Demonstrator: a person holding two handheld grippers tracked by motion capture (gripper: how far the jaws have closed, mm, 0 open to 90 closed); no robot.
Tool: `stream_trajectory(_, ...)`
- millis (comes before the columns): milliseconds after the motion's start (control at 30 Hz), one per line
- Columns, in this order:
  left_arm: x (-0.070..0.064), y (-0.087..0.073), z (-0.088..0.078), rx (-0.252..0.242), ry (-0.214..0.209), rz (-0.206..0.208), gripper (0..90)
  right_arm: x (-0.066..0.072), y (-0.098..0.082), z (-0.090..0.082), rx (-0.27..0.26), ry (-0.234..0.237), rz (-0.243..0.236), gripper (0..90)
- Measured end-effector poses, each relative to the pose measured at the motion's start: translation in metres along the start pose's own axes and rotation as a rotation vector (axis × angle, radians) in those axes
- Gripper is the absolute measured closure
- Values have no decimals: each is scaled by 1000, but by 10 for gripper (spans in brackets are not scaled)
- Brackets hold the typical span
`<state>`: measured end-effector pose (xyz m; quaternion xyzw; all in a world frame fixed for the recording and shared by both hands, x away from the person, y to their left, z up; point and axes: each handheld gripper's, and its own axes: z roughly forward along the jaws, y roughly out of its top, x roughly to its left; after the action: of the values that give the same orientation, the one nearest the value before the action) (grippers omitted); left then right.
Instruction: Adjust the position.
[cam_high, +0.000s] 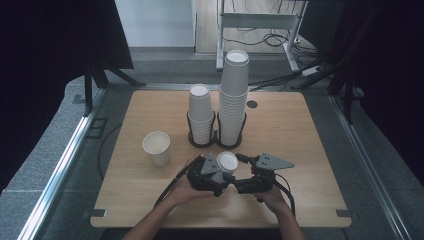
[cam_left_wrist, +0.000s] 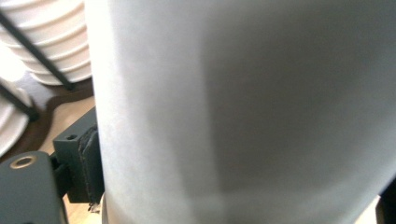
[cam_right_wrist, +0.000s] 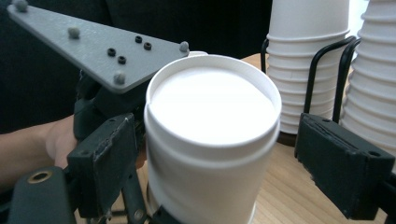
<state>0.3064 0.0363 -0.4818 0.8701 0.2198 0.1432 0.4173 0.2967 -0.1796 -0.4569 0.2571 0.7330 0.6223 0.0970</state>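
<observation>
Left tongs (cam_high: 218, 176) clamp the inverted paper cup (cam_high: 226, 164) before the cup rack (cam_high: 216, 141); right tongs (cam_high: 243, 176) straddle it, open.

a wooden table (cam_high: 310, 150) stands on grey carpet (cam_high: 45, 155); black curtains (cam_high: 50, 45) flank it, cables (cam_high: 272, 40) trail behind.

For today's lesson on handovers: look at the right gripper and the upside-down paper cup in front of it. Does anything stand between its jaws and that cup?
Nothing visible does. The cup sits between the right gripper's open jaws, a gap showing at one side. The left gripper holds the cup from the other side.
</observation>
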Motion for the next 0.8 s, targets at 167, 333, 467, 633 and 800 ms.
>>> stream_trajectory(167, -6, 1, 2, 1, -32, 15, 119, -1, -3, 3, -1, 27, 14, 137)
stream_trajectory(333, -9, 1, 5, 11, -48, 24, 118, -1, -7, 6, 10, 41, 13, 181)
stream_trajectory(467, -8, 1, 6, 14, -51, 11, 110, -2, -9, 7, 4, 51, 12, 221)
stream_trajectory(633, -8, 2, 6, 15, -43, -13, 88, -4, -10, 7, -5, 53, 31, 228)
stream_trajectory(800, -4, 2, 1, 2, -45, -37, 53, -11, -12, 4, -27, 43, 82, 231)
